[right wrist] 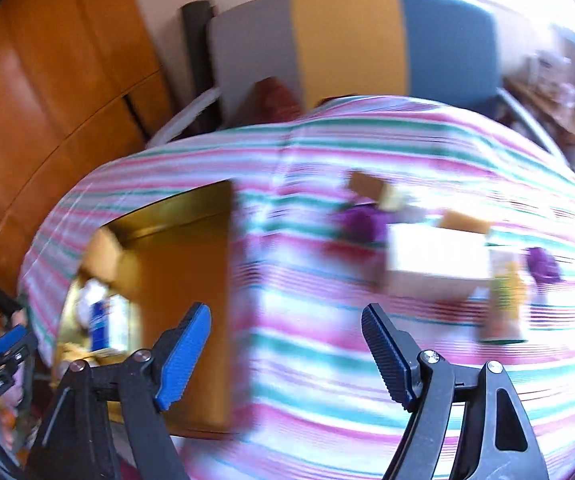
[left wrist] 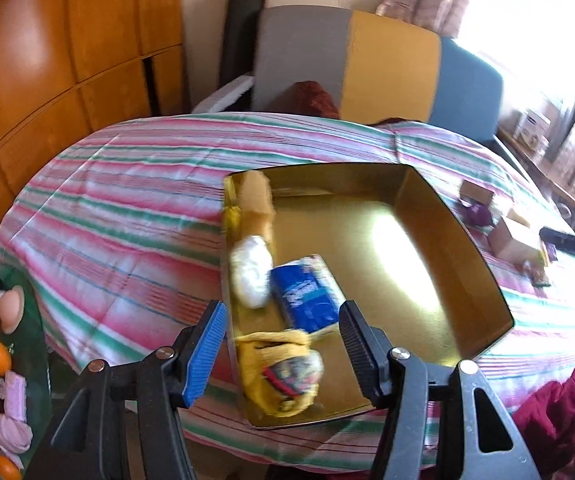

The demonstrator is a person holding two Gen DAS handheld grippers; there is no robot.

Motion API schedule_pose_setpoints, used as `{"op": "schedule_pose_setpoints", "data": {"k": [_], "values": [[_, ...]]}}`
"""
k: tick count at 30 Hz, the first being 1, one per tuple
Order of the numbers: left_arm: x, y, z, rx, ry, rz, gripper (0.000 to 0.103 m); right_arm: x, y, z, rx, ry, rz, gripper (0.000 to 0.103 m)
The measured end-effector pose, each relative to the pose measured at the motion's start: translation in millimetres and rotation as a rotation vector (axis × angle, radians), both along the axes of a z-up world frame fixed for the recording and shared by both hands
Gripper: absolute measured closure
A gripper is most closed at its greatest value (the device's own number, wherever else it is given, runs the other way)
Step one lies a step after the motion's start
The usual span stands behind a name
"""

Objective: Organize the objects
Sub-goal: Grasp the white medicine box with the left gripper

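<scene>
A gold box [left wrist: 439, 216] lies open on the striped bedspread [left wrist: 127, 216]. Along its left side lie a tan item [left wrist: 257, 200], a white wrapped bundle [left wrist: 249, 274], a blue tissue pack [left wrist: 305, 294] and a yellow cloth bundle [left wrist: 279, 372]. My left gripper [left wrist: 281, 342] is open and empty, just above the yellow bundle. My right gripper [right wrist: 285, 352] is open and empty over the bedspread, right of the gold box [right wrist: 183, 240]. Loose items lie ahead of it: a purple item [right wrist: 357, 222], a white-topped box [right wrist: 435, 264] and a yellow-green packet [right wrist: 505, 300]. That view is blurred.
A grey, yellow and blue chair [left wrist: 367, 64] stands behind the bed. Wooden cabinets [left wrist: 47, 72] fill the left. A small table [left wrist: 3, 380] at lower left holds oranges and pink things. Small boxes [left wrist: 511, 236] lie right of the gold box.
</scene>
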State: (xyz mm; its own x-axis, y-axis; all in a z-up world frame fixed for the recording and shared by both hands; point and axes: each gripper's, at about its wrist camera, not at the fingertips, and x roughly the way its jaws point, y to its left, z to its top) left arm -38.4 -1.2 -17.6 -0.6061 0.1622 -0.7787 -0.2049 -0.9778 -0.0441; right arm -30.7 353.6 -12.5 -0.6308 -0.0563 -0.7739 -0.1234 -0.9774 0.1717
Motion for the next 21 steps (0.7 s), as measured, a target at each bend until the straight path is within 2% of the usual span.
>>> {"op": "schedule_pose_setpoints", "data": {"k": [6, 9, 11, 12, 14, 15, 21], "values": [[0, 37, 6, -0.040, 0.010, -0.075, 0.044, 24, 100, 13, 0.058, 0.055, -0.233, 0.020], [-1, 53, 9, -0.054, 0.011, -0.106, 0.044, 39, 159, 4, 0.071, 0.067, -0.399, 0.020], [-1, 67, 11, -0.064, 0.016, -0.136, 0.044, 51, 185, -4, 0.116, 0.064, -0.520, 0.020], [-1, 75, 12, -0.069, 0.017, -0.152, 0.044, 55, 199, -8, 0.093, 0.037, -0.593, 0.022], [-3, 91, 14, -0.069, 0.014, -0.183, 0.044, 66, 218, -6, -0.038, 0.087, -0.655, 0.023], [-4, 98, 15, -0.064, 0.012, -0.199, 0.044, 68, 223, -6, -0.065, 0.101, -0.673, 0.023], [-4, 156, 19, -0.023, -0.020, -0.326, 0.044, 71, 225, -12, -0.134, 0.079, -0.684, 0.023]]}}
